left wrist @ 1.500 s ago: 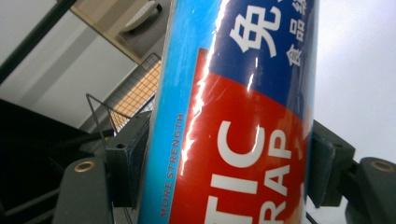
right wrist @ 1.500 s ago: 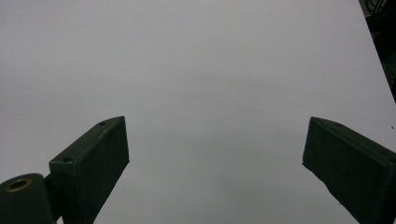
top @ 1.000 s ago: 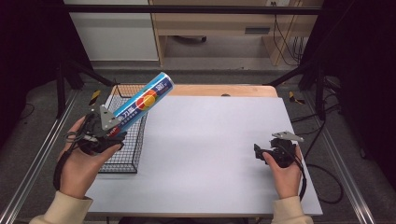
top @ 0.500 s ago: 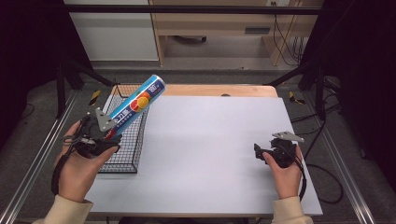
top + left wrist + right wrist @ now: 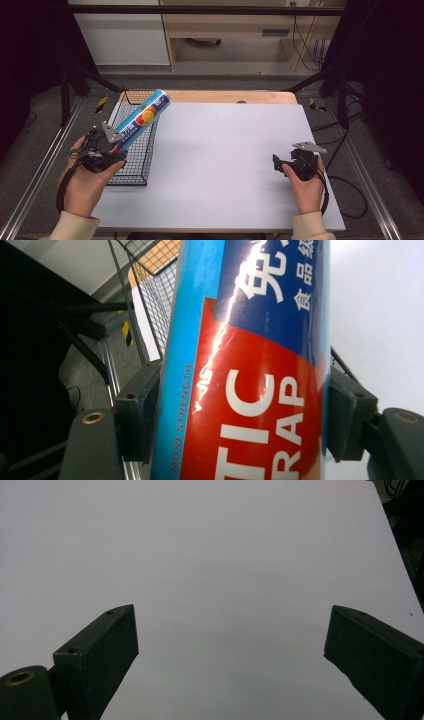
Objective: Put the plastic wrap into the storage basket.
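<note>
Left gripper (image 5: 112, 145) clamps tilted wrap tube (image 5: 142, 119) over basket (image 5: 134, 172) — right gripper (image 5: 280, 164) level, jaws apart.

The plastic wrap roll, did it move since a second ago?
Yes. The plastic wrap roll in the left gripper has slid left, further over the wire basket, its top end leaving the white table.

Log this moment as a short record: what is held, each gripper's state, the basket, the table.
held thing: blue and red roll of wrap, tilted, above the basket
left gripper: shut on the roll
right gripper: open, nothing between the jaws, over the white table
basket: black wire basket, at the table's left edge
</note>
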Available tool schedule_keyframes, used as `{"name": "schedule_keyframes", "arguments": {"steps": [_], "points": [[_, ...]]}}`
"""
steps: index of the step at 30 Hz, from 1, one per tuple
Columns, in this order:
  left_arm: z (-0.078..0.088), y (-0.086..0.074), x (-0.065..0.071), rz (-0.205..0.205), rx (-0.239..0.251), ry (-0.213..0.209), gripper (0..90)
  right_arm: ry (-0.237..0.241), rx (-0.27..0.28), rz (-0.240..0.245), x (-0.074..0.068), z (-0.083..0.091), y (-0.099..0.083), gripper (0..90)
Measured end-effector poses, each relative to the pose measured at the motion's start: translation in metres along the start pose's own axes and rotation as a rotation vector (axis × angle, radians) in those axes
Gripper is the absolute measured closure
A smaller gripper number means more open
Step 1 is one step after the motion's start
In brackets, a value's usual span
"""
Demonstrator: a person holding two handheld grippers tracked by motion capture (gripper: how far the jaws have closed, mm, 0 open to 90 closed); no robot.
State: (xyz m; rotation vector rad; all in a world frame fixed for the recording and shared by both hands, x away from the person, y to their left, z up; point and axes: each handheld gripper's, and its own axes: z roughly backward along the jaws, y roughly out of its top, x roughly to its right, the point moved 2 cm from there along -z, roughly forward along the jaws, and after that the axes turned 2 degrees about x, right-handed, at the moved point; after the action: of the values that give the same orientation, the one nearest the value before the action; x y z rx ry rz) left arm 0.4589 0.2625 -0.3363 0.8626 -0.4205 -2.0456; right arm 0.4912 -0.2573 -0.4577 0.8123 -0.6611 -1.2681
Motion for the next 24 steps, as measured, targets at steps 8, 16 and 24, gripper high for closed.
{"name": "schedule_keyframes", "arguments": {"steps": [8,16,24], "points": [[-0.006,-0.004,-0.001,0.008,-0.029,-0.003,30.0,0.003,0.0,0.002,-0.003,0.0,0.0,7.4],[-0.009,-0.006,0.001,0.011,-0.068,-0.001,30.1,0.002,0.0,-0.003,0.0,0.002,-0.001,7.4],[-0.013,-0.008,0.002,0.013,-0.087,-0.002,30.3,0.009,0.003,0.001,0.0,0.002,-0.001,7.5]]}}
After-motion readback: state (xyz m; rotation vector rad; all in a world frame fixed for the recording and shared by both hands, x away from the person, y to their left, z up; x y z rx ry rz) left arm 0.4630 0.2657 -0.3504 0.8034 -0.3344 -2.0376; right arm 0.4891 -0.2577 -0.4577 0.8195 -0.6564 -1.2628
